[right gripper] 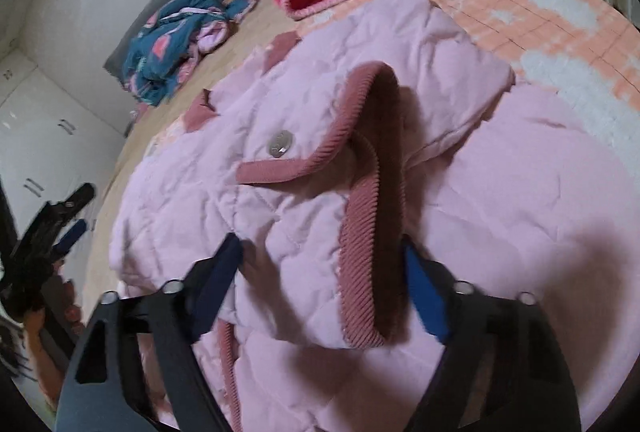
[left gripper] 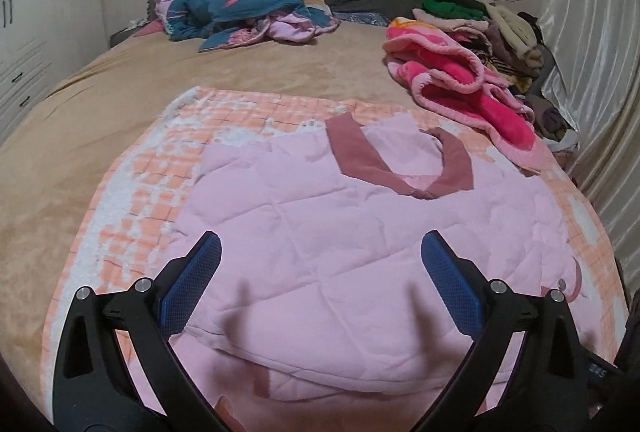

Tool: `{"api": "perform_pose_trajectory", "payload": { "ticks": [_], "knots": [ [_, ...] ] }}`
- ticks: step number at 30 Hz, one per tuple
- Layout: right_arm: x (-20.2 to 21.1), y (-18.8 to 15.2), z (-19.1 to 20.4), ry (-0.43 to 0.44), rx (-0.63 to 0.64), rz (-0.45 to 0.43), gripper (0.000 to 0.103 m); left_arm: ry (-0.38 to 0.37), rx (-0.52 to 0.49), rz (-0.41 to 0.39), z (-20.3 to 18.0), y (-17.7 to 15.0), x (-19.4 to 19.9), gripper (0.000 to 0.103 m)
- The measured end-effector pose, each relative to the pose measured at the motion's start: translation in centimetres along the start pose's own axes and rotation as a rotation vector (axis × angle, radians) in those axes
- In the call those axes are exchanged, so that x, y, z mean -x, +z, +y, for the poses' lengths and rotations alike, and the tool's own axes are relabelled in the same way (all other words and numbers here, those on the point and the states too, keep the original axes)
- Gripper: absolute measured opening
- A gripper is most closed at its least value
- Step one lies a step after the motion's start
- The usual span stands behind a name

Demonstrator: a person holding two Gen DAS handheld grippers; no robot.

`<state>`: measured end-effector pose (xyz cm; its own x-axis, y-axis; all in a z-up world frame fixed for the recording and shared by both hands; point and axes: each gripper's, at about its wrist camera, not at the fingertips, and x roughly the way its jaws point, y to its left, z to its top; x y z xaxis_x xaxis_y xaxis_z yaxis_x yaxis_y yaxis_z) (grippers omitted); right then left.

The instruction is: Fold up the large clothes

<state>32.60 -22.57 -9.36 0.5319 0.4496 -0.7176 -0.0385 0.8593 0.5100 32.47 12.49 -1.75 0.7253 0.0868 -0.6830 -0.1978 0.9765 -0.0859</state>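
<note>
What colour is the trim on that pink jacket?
Dusty rose trim, clearest in the right wrist view.

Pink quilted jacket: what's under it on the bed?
The pink quilted jacket lies on an orange-and-white checked blanket, which shows around its left, far and right edges. That blanket lies on the tan bedsheet. Whatever is directly beneath the jacket is covered.

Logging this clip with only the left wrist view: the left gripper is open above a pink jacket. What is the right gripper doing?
Observer: The right gripper appears to grip the jacket by a sleeve, with a pad on either side of the ribbed cuff.
Operator: Is that sleeve lying flat?
Observer: No, it is bunched up and the cuff gapes open.
Operator: Anything close to the cuff?
Observer: A silver snap sits on a trimmed flap just beyond it.
</note>
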Motion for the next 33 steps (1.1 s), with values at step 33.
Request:
{"api": "perform_pose_trajectory", "payload": {
  "ticks": [33],
  "knots": [
    [3.2, 7.3, 2.3, -0.177, 0.270, -0.210, 0.024, -0.140, -0.078, 0.152, -3.7, -2.5, -4.6, 0.087]
  ]
}}
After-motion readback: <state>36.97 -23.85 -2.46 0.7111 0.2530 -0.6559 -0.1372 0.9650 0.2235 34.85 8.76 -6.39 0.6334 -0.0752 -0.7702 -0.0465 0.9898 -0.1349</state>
